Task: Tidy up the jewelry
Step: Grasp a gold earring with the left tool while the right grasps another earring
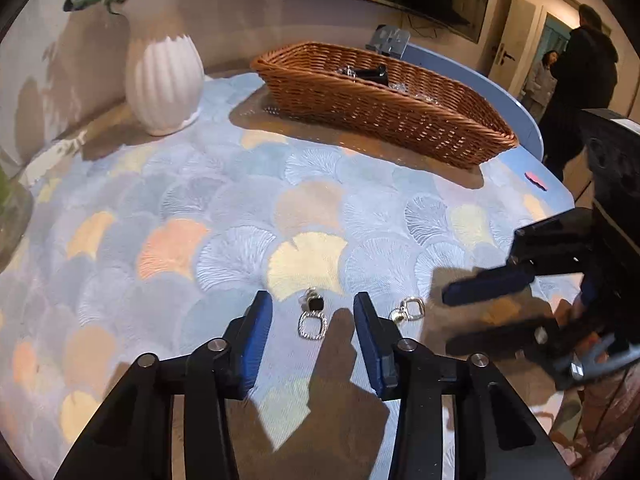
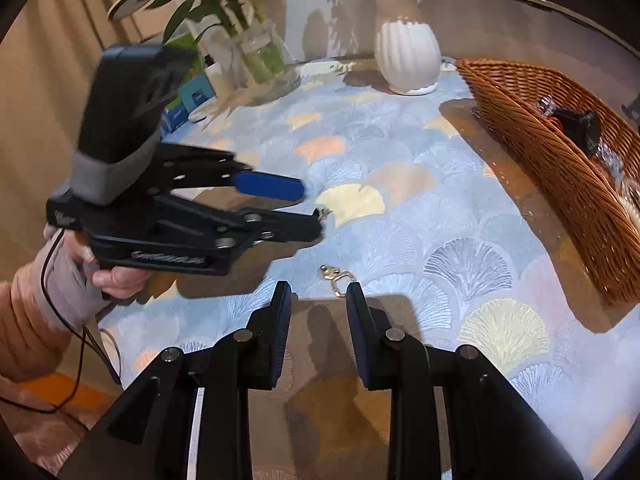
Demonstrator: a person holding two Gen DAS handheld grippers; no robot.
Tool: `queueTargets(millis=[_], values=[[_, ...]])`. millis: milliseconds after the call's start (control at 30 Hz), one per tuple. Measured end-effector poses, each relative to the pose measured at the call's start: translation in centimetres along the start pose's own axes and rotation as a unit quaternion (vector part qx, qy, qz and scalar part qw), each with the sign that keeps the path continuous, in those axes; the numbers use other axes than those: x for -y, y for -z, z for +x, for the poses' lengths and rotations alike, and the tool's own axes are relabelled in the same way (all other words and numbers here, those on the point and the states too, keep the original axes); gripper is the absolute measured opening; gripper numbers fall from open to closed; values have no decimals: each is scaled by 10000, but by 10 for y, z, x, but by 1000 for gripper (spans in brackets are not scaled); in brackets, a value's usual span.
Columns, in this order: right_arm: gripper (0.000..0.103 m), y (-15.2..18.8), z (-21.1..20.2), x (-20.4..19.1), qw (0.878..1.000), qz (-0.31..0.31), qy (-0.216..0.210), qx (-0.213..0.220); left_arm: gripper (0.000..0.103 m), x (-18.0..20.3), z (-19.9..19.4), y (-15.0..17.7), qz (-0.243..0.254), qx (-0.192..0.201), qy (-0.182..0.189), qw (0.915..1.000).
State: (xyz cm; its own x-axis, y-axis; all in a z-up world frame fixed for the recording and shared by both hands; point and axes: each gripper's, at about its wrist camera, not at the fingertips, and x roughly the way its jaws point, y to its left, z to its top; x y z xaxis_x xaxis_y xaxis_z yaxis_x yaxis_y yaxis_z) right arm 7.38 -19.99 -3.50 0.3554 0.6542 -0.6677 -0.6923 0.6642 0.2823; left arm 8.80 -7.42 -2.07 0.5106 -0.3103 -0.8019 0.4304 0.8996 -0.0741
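Right wrist: gripper lettering (image 2: 168, 258) illegible.

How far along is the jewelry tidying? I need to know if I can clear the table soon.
Partly done: some jewelry and a black piece already lie in the wicker basket. In hand, strictly nothing: the left gripper stands open around the black-stone earring, and the right gripper is open just short of the silver earring. Left: grip both earrings off the tablecloth and put them away.
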Motion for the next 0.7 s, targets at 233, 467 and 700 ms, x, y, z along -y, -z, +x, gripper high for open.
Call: queueTargets(millis=[233,467,700], values=[[31,-7,10,-12,9963,-645,505,-247,11,0,10,-6,-43,34,-124,9999],[31,-21,30,-24,9850,-1558,515,-538,11,-21,5,-1,-450,143,-16,9989],[28,-21,38,-21,9805,-1825,459,-573,11,-23,5,1,-475,184,42,9987]])
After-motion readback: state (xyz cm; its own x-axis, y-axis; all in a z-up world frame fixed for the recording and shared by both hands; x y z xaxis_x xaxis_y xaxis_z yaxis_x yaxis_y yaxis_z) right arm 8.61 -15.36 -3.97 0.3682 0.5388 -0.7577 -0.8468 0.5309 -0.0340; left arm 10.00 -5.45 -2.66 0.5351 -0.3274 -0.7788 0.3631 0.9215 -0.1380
